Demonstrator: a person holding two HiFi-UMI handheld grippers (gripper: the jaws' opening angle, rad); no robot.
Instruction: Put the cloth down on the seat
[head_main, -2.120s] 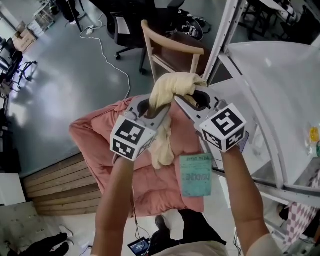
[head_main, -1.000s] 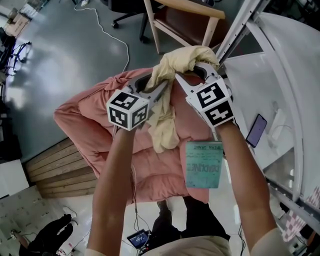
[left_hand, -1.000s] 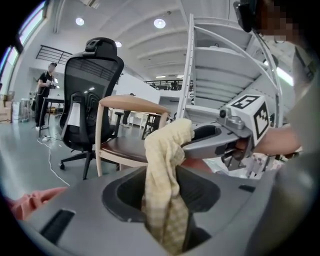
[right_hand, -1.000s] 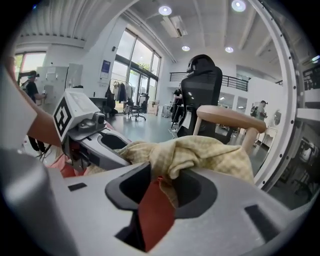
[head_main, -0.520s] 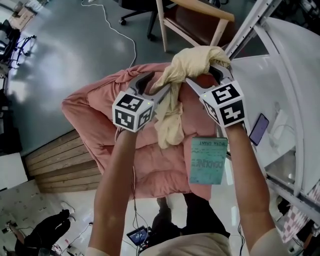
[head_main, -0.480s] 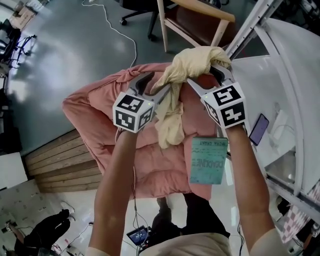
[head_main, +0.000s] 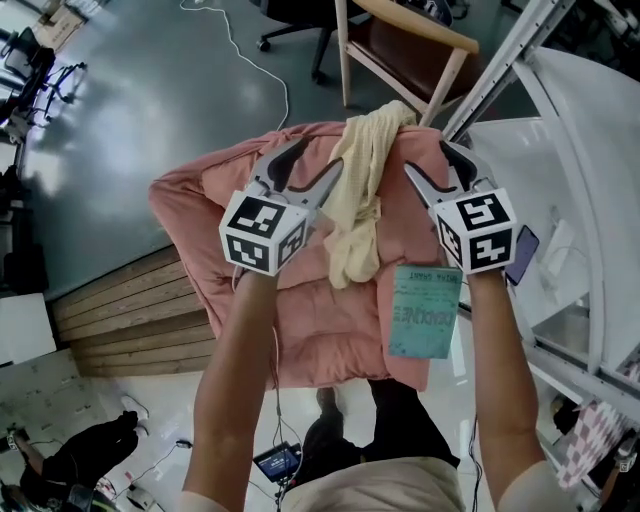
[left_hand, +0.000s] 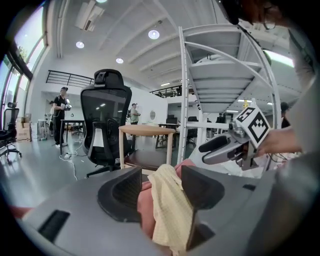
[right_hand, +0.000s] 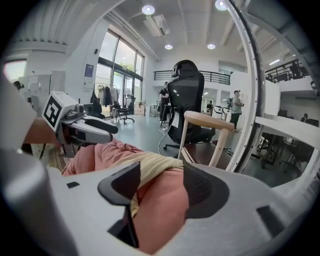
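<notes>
The pale yellow cloth (head_main: 365, 190) lies draped down the top of the pink cushioned seat (head_main: 250, 200), with no gripper holding it. My left gripper (head_main: 320, 156) hovers just left of it; its jaws have just been opening and now stand open. In the left gripper view the cloth (left_hand: 172, 210) shows beyond the gap, clear of both pads. My right gripper (head_main: 428, 158) is open to the right of the cloth; its jaws opened, then narrowed slightly. In the right gripper view the cloth (right_hand: 150, 167) rests on the seat (right_hand: 160, 215) beyond the jaws.
A wooden chair (head_main: 400, 40) stands just behind the seat. A white spiral stair and table (head_main: 560, 150) rise at the right, with a phone (head_main: 522, 255) on the white surface. A teal card (head_main: 425, 310) hangs below my right hand. Wooden planks (head_main: 120, 310) lie at the left.
Both grippers let go of the cloth and drew apart and back. The cloth dropped from a bunch between them and now lies stretched out on the seat.
</notes>
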